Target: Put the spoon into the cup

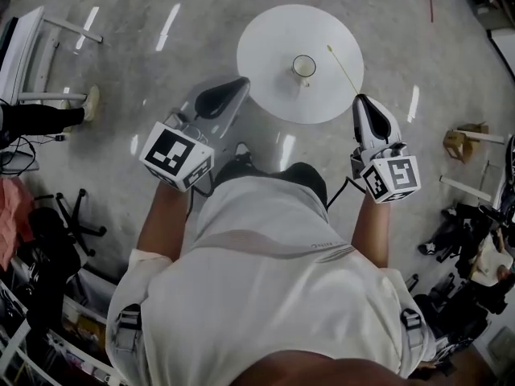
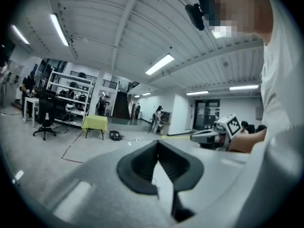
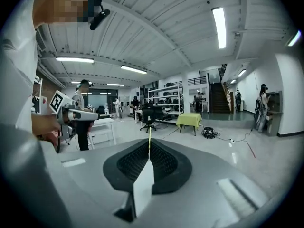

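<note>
Head view: cup point(image 1: 303, 67) on table point(image 1: 265, 47); spoon point(image 1: 344, 69) outside it, pinched in right gripper point(image 1: 363, 101); left gripper point(image 1: 236, 84) pressed together.

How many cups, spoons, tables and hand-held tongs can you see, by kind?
Small white cup: 1
Thin yellow spoon: 1
Round white table: 1
Grey hand-held tongs: 2, the left tongs and the right tongs
Total: 5

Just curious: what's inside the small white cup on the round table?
Looking down into the small white cup, only a dark hollow shows, nothing sticking out; its bottom is too small to judge. The thin yellow spoon is outside, clamped in the right gripper.
</note>
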`<state>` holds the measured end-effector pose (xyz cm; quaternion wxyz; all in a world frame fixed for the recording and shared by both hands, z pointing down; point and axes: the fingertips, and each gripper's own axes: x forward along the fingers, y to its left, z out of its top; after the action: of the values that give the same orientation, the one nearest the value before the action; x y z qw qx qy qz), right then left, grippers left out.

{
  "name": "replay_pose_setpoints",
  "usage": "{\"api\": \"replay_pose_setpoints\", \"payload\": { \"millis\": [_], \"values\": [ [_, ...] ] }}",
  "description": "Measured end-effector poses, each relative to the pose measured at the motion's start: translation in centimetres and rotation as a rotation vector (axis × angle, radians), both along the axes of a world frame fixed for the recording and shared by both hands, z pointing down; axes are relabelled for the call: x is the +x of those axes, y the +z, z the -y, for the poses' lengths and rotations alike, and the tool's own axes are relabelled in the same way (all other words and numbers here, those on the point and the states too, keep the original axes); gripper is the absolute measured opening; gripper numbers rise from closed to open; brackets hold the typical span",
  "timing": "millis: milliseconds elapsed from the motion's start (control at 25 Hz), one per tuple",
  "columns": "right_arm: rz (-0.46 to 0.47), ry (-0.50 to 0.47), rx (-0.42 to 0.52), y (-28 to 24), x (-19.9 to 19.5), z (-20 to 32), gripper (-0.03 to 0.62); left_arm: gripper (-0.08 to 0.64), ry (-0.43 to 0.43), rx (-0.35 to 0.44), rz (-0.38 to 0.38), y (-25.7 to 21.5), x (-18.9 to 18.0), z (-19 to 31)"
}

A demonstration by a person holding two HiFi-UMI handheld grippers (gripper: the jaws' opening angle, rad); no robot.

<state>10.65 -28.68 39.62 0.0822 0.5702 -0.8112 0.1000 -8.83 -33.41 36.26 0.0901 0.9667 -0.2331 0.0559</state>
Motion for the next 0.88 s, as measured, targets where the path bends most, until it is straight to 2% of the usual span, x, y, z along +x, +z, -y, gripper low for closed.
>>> {"api": "replay_pose_setpoints", "payload": {
  "millis": [240, 480, 600, 720, 880],
  "values": [
    [-0.09, -0.027, -0.179, 5.7, 4.0, 2.6, 0.012, 0.002, -0.015, -0.027, 0.023, 1.2, 4.5, 2.0],
    [-0.196, -0.158, -0.298, 11.3, 6.5, 5.1, 0.012, 0.002, -0.113, -0.056, 0.045, 2.1, 8.1, 1.7],
    [-0.308, -0.236, -0.336, 14.4, 8.0, 5.9, 0.012, 0.002, -0.166, -0.058, 0.07, 2.8, 9.8, 1.3],
    [-0.433, -0.317, -0.358, 18.1, 7.8, 6.8, 0.012, 0.002, -0.227, -0.048, 0.076, 3.0, 9.9, 1.3],
    [-0.519, -0.389, -0.405, 21.4, 6.3, 7.7, 0.012, 0.002, -0.288, -0.065, 0.082, 3.1, 8.1, 0.1]
  ]
}}
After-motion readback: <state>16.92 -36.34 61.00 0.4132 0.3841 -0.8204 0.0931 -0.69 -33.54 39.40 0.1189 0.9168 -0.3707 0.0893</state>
